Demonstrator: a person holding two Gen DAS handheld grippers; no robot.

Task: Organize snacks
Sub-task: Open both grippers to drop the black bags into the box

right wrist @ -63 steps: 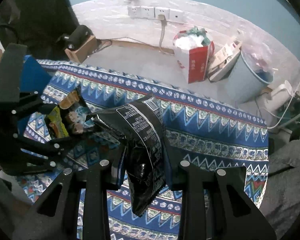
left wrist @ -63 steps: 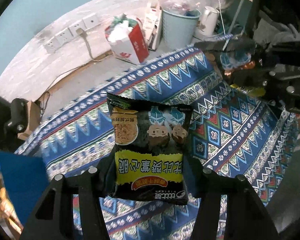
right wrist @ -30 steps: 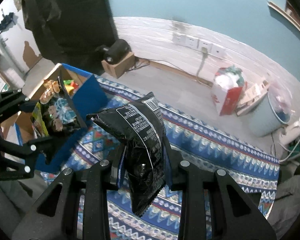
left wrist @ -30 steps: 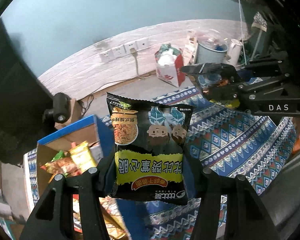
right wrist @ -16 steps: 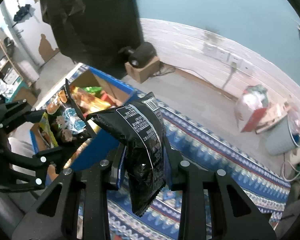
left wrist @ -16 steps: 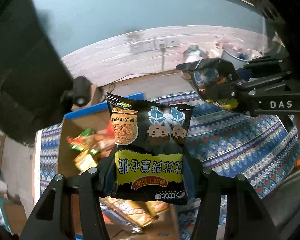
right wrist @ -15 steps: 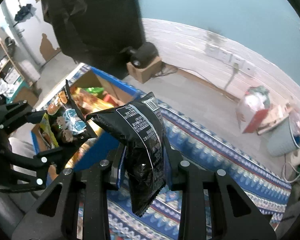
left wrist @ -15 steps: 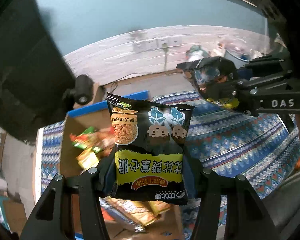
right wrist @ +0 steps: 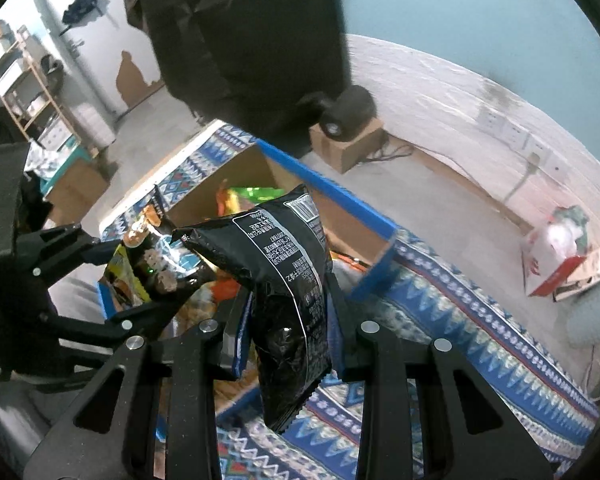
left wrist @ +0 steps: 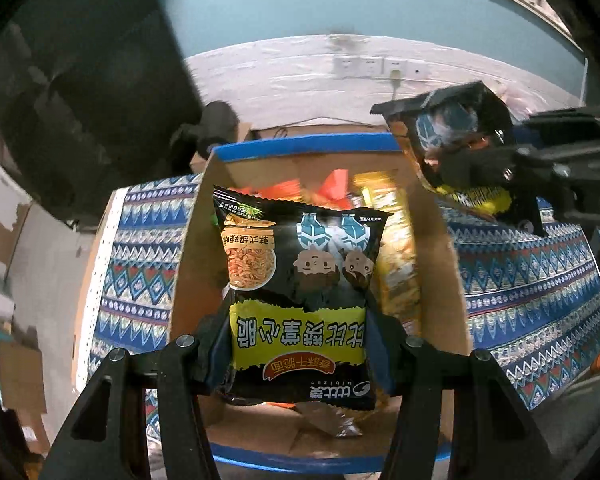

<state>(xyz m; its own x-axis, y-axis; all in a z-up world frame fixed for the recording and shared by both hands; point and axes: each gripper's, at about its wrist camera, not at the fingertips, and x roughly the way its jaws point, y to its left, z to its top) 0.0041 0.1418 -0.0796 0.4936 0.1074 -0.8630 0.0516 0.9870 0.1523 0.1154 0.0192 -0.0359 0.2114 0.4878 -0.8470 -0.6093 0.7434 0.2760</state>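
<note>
Both grippers have swung over the cardboard box (left wrist: pixel 440 248) on the patterned cloth (left wrist: pixel 532 280); left gripper (left wrist: pixel 300 344) clenches a black-and-yellow snack bag (left wrist: pixel 300 288) above its centre; at two o'clock, right gripper (right wrist: pixel 288 340) pinches another black bag (right wrist: pixel 288 280)

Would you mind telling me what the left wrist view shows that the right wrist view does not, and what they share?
Only the left wrist view shows the printed front of the left gripper's snack bag, held over the open cardboard box. Only the right wrist view shows the back of the right gripper's black bag, a wooden shelf and a red-and-white bag. Both show the box, the patterned cloth, both bags and the wall sockets.
</note>
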